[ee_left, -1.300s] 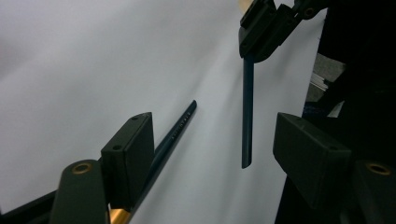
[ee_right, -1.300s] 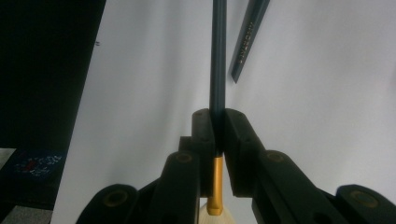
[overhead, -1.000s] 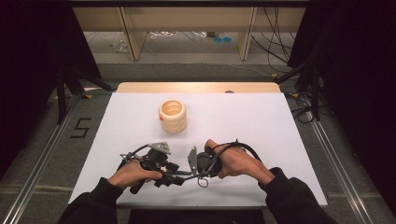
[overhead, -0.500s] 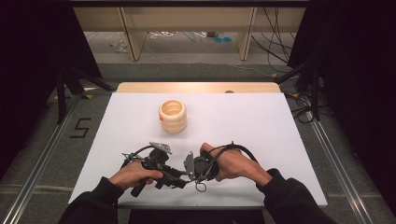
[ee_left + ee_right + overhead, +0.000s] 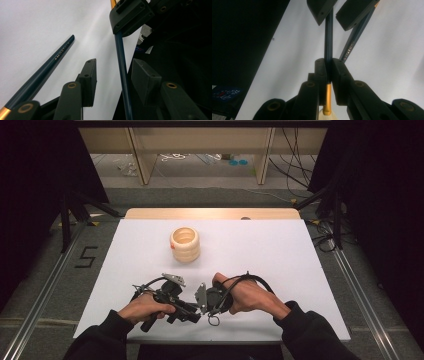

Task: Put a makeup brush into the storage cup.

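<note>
Right claw (image 5: 328, 72) clamps one dark-blue stick (image 5: 328, 37); left claw (image 5: 116, 72) gapes.

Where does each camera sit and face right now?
High view: above the person's side, facing forward-down on the table; left hand, right hand show.
Left gripper view: on left claw, looking along its open jaws at the table.
Right gripper view: on right claw, jaws shut on a brush.
Both gripper views share that brush.

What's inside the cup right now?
From the high view, the cup stands upright behind both grippers, and its open mouth looks empty near the rim. Its own wall hides the bottom, so I cannot rule out something small there.
</note>
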Demonstrator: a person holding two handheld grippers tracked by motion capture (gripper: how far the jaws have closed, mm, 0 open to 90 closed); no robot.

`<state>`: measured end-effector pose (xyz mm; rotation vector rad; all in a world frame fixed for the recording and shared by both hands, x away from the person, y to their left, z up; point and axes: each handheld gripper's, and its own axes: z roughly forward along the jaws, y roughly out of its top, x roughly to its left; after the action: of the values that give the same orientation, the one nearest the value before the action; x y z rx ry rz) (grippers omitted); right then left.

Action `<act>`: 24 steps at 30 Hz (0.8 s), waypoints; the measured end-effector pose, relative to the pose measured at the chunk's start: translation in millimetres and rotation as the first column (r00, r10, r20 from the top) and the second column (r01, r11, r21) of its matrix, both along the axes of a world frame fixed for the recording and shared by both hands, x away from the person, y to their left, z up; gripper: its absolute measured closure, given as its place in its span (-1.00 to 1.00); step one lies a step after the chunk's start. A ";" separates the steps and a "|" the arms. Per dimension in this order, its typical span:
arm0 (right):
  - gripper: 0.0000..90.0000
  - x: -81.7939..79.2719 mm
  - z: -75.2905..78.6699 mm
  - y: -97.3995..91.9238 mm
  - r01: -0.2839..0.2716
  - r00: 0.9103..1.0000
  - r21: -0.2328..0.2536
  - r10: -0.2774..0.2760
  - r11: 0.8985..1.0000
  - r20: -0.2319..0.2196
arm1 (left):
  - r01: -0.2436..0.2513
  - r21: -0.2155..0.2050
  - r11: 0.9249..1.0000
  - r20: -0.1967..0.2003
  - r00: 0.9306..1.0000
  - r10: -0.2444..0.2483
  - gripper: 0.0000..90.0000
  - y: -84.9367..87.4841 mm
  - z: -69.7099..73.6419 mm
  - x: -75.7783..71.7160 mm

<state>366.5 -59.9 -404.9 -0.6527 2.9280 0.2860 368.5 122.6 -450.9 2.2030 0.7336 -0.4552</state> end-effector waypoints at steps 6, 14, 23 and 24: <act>0.85 -1.1 0.2 2.0 -0.011 1.000 0.011 0.011 1.000 0.008 | -0.007 -0.008 1.000 -0.019 1.000 0.007 0.29 -0.3 0.2 -0.6; 0.85 -2.1 0.0 4.1 -0.020 1.000 0.024 0.020 1.000 0.008 | -0.002 -0.006 1.000 -0.027 1.000 0.002 0.39 -1.3 -1.6 -0.6; 0.85 -5.4 -1.1 7.9 -0.041 0.999 0.012 0.041 0.999 0.011 | 0.023 0.000 1.000 -0.029 0.999 -0.023 0.49 -1.7 -2.6 0.9; 0.85 -5.8 -1.4 8.5 -0.041 0.999 0.016 0.040 0.999 0.012 | 0.023 -0.001 1.000 -0.035 0.999 -0.023 0.50 -1.9 -2.7 0.7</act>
<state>360.7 -51.4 -406.3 -0.7096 2.9005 0.3094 369.2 120.7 -453.6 2.2098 0.7270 -0.5064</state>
